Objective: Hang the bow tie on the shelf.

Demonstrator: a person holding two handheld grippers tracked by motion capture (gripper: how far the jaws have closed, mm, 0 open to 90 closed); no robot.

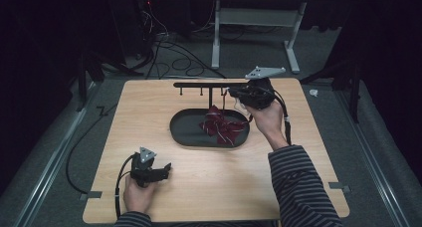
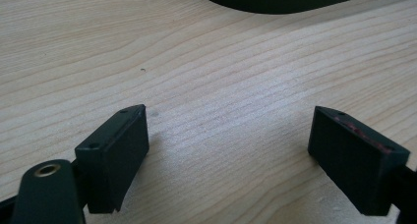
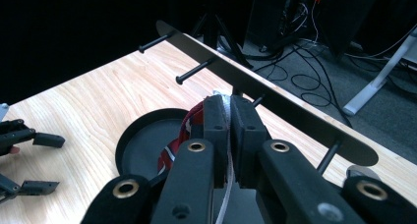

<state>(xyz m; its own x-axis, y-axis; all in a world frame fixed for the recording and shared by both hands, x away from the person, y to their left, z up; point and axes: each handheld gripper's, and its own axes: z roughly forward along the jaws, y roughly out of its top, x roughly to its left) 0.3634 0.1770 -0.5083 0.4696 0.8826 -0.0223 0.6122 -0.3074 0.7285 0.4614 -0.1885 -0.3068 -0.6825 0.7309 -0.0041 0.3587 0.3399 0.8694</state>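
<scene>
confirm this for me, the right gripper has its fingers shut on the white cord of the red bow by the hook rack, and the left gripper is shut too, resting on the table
Not quite: the left gripper is open, not shut. The left gripper view shows its two fingers wide apart over the bare table. The rest holds: the right gripper is shut on the white cord of the red bow by the hook rack.

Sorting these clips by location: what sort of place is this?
Probably a lab recording room: a lone wooden table on grey carpet, black curtains around it, and loose cables on the floor behind.
</scene>
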